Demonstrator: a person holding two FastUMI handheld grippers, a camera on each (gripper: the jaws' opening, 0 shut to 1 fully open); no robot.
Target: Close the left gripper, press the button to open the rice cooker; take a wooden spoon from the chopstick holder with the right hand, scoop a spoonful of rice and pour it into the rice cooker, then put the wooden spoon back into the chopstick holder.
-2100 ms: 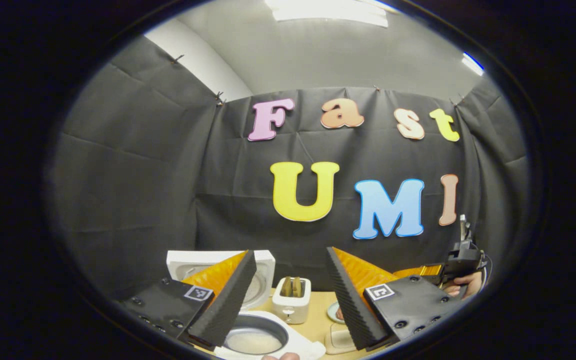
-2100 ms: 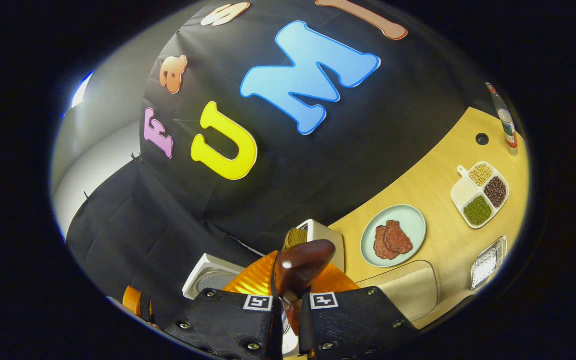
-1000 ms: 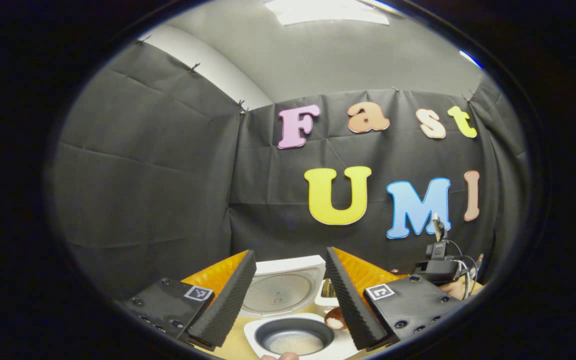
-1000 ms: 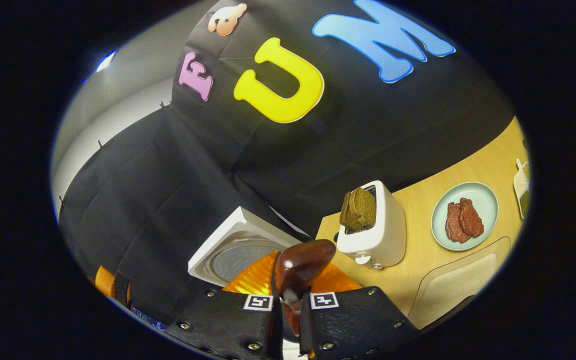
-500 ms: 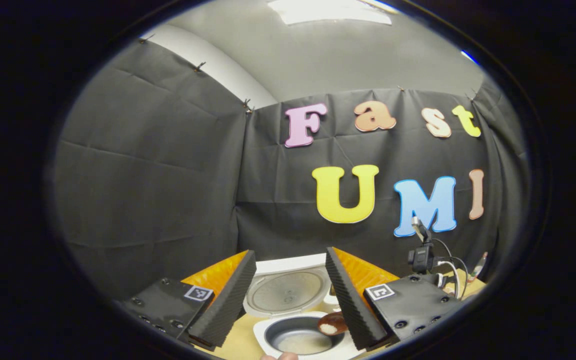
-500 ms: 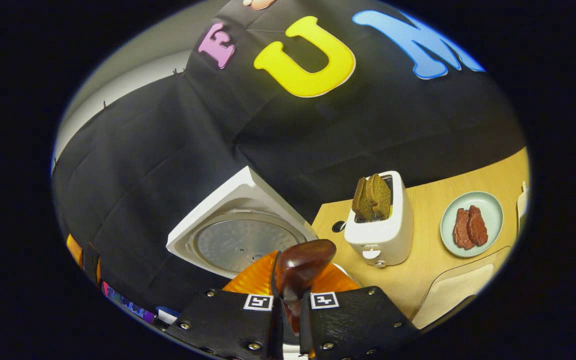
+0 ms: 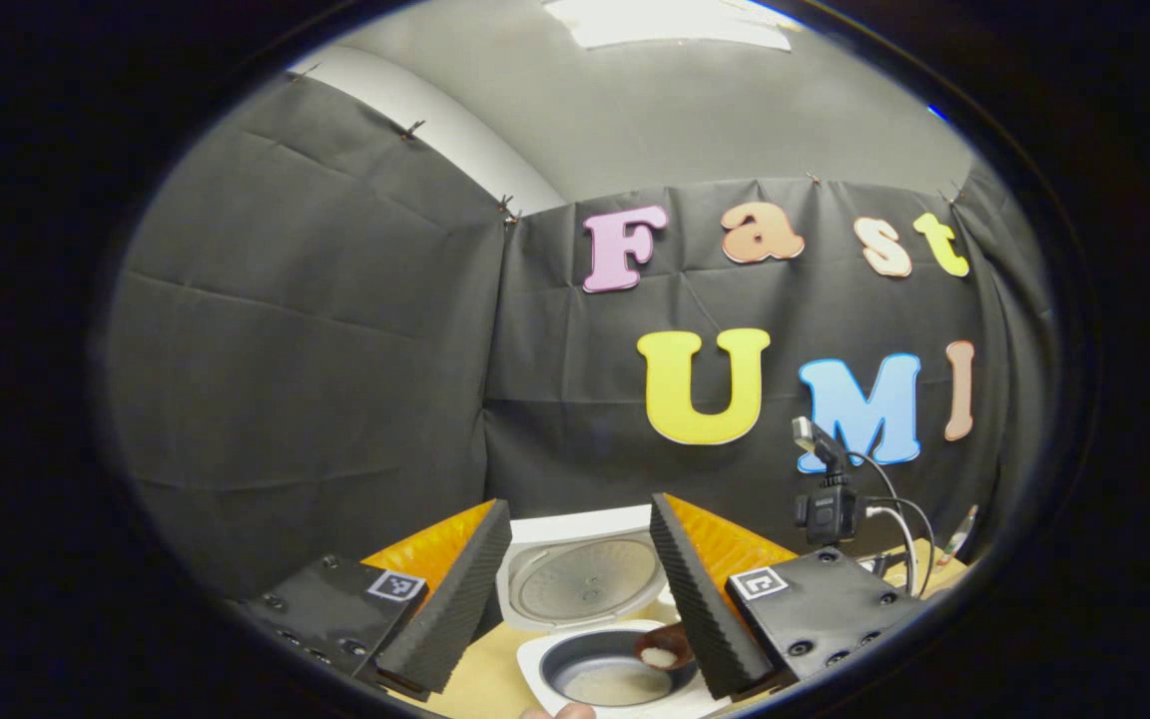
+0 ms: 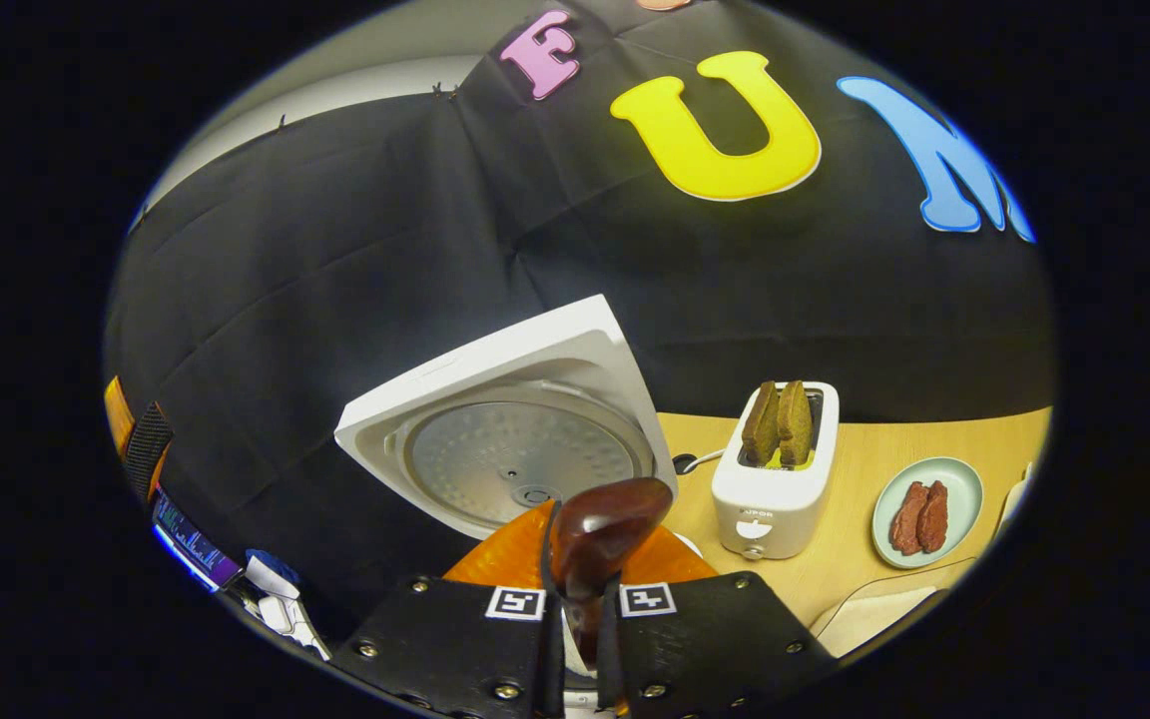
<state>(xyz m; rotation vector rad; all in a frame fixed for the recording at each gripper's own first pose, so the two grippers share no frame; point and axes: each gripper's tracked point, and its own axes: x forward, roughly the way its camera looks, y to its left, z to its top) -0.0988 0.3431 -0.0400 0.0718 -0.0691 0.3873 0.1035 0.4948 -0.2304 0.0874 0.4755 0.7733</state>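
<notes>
One rice cooker (image 8: 495, 399), one wooden spoon (image 8: 600, 534), one toaster (image 8: 770, 499). Two bread slices (image 8: 778, 421) in it. One plate (image 8: 954, 489), two meat pieces (image 8: 919, 517)

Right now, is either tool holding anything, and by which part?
The right tool grips the wooden spoon by its handle, just behind the bowl. The left tool is open and holds nothing.

The white cooker (image 7: 575, 639) stands open, lid (image 8: 510, 424) tipped up at the back. Some rice (image 7: 615, 685) lies in its dark pot. The brown spoon (image 7: 665, 649), holding rice, hangs over the pot's right edge.
</notes>
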